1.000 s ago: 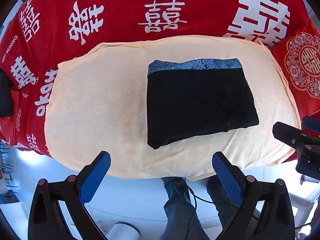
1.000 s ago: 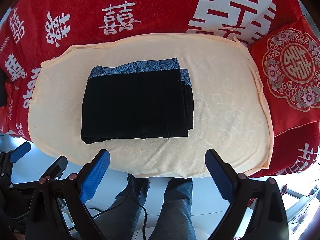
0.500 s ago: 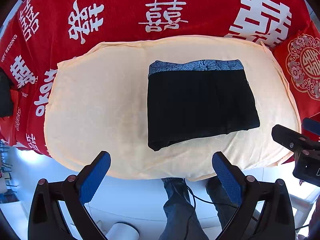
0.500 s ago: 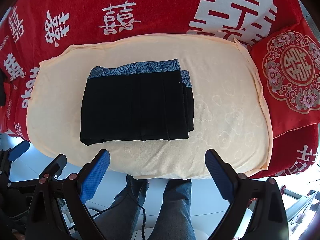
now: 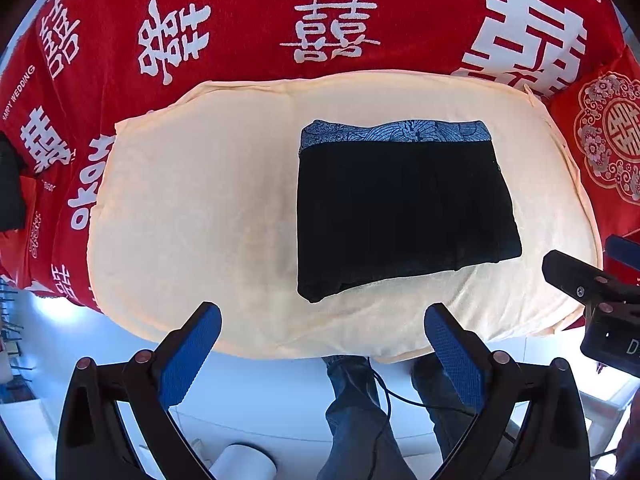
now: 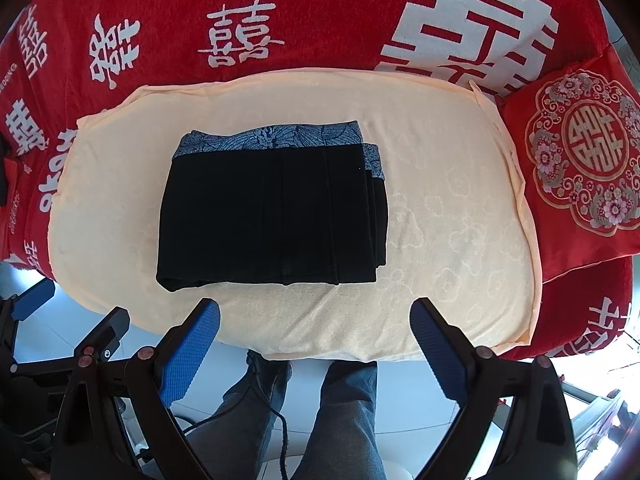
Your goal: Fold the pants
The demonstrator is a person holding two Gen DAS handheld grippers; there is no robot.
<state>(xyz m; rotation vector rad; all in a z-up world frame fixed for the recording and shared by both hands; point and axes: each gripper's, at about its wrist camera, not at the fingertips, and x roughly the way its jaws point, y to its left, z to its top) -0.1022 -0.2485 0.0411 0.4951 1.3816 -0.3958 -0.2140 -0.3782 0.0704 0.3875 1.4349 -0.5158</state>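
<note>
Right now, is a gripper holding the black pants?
No, the folded pants lie alone on the cream towel.

The left gripper [image 5: 322, 330] is held level with its blue-padded jaws spread wide and nothing between them. The right gripper [image 6: 316, 326] is spread just as wide, also gripping nothing. Below both tools the person's legs [image 6: 344, 412] in dark jeans stand side by side.

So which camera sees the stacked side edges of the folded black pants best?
The right wrist view: the pants show their layered right edge stepping out clearly. In the left wrist view the pants sit further right, and that edge looks like one dark line.
</note>
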